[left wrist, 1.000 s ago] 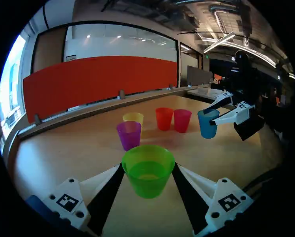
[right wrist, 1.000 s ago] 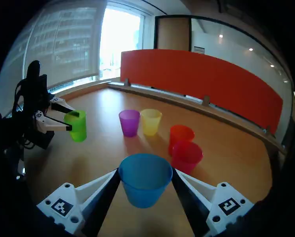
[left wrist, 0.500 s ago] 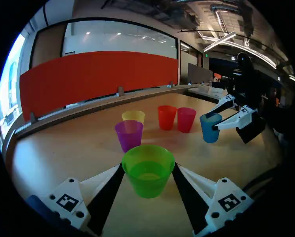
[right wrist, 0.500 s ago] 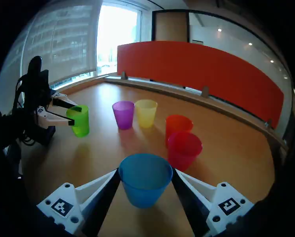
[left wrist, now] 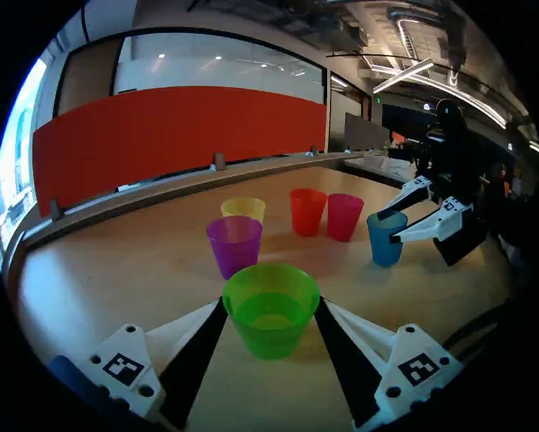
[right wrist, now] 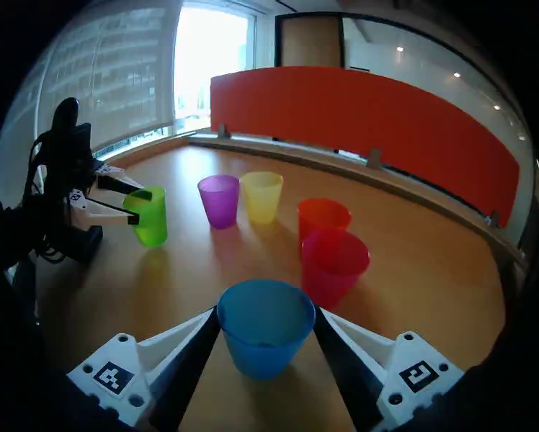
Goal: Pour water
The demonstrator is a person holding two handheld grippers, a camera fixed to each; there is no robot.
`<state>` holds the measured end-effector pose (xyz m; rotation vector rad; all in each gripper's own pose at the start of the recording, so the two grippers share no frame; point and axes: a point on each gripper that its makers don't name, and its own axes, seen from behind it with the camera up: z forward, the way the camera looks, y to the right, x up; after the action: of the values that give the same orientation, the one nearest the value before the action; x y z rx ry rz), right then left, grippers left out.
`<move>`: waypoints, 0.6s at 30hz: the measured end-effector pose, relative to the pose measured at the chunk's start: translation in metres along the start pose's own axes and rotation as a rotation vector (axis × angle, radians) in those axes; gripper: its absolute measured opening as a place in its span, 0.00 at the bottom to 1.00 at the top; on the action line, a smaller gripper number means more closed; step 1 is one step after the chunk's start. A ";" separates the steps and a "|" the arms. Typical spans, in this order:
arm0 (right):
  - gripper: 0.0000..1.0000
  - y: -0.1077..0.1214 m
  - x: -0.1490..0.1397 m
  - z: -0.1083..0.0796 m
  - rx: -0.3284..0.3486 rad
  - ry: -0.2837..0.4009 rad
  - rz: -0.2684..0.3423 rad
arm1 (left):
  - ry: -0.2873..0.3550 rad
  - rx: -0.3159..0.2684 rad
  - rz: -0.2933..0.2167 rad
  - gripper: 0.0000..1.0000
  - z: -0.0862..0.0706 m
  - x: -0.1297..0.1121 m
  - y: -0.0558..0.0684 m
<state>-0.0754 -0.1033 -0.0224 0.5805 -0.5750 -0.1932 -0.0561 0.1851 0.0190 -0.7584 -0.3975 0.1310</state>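
Green cup (left wrist: 271, 309) sits pinched between the 2 fingers of the left gripper (left wrist: 271, 306), upright above the tabletop (left wrist: 125, 273), with what looks like water partway up. It is probably thin, light, slightly springy plastic with smooth tapered walls. A hard squeeze would buckle it and a loose one would let it slip. The hold just under the rim looks right, and any tilt should be slow. The right gripper (right wrist: 266, 317) likewise clamps a blue cup (right wrist: 266, 331) below its rim; I cannot tell whether anything is in it. Against 1 second ago, the blue cup sits lower in the left gripper view, closer to the tabletop. In the right gripper view the pink cup (right wrist: 333, 263) looms nearer, and the green cup appears closer to the purple cup (right wrist: 219, 200).
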 end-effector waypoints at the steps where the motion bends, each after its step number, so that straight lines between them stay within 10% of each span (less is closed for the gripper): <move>1: 0.93 0.002 0.000 -0.001 -0.003 0.000 0.002 | -0.001 0.000 0.000 0.86 0.000 0.000 0.000; 18: 0.95 0.004 -0.014 -0.014 -0.031 -0.011 -0.015 | -0.023 -0.015 0.013 0.86 0.003 -0.005 0.008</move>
<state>-0.0787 -0.0889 -0.0356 0.5542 -0.5772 -0.2191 -0.0618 0.1916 0.0142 -0.7749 -0.4155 0.1494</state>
